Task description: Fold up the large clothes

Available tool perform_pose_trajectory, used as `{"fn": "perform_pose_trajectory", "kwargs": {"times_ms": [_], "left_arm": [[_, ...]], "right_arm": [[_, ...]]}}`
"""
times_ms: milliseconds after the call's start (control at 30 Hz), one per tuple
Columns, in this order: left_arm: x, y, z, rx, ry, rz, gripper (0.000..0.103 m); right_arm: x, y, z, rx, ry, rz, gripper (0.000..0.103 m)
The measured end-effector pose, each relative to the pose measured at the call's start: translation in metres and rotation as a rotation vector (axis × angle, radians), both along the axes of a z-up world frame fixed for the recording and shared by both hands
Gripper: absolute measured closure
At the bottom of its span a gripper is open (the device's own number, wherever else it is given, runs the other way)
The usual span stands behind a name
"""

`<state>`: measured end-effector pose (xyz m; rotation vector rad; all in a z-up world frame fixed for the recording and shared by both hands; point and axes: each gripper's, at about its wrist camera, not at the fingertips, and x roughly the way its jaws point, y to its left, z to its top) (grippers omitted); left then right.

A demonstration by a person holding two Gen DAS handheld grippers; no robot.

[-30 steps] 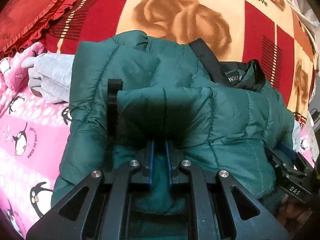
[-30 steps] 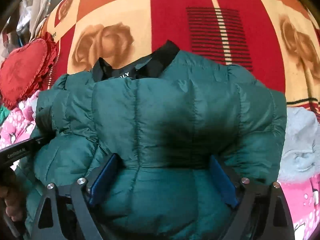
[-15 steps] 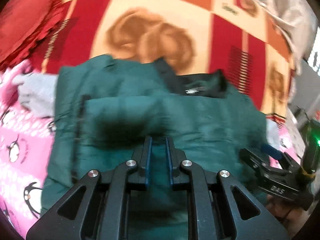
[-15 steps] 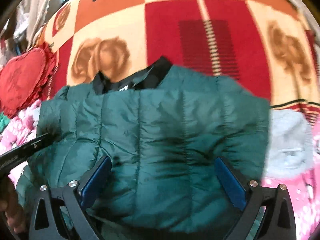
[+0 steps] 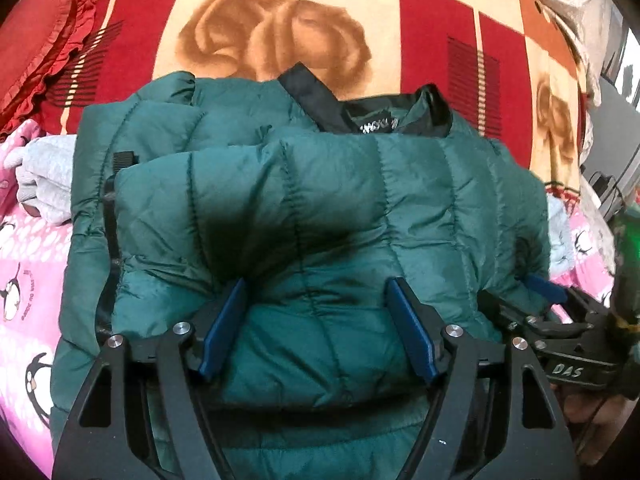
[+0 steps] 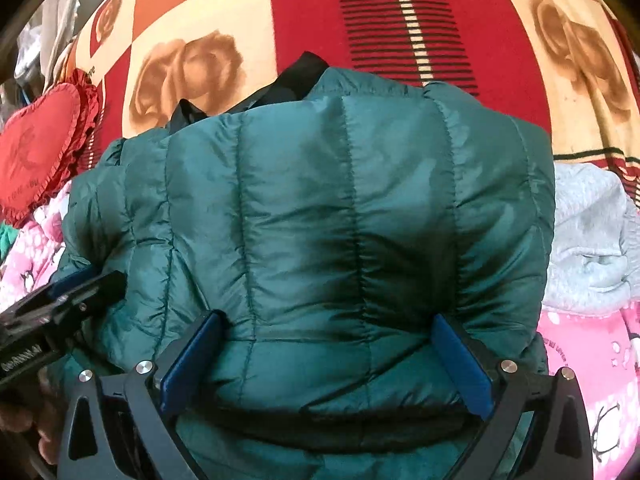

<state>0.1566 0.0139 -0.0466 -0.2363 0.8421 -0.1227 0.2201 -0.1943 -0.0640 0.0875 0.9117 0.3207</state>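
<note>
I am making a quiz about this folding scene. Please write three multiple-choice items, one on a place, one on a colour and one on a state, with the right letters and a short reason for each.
1. Where does the red cushion lie from the jacket, in the left wrist view?
A. upper left
B. lower right
C. on top of it

2. What colour is the jacket's collar?
A. white
B. black
C. yellow

3. How stand the left gripper's jaws?
A. shut on a sleeve
B. shut on nothing
C. open, spread over the jacket

Answers:
1 A: the cushion sits at the upper left corner, beyond the jacket.
2 B: the collar is black against the green quilting.
3 C: the left gripper shows its blue pads wide apart.
</note>
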Motion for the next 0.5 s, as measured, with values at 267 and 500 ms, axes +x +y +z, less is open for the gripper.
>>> {"fn": "perform_pose_trajectory", "kwargs": {"times_ms": [267, 500], "left_arm": [[-0.046, 0.032, 0.033, -0.032, -0.031, -0.001, 0.03], [-0.111, 0.076, 0.028, 0.038, 0.017, 0.087, 0.03]], "right_arm": [[-0.06, -0.033, 0.045, 0.047, -0.081, -0.033, 0.0], [-0.126, -0.06, 0.026, -0.072, -0.009, -0.023, 0.0]]}}
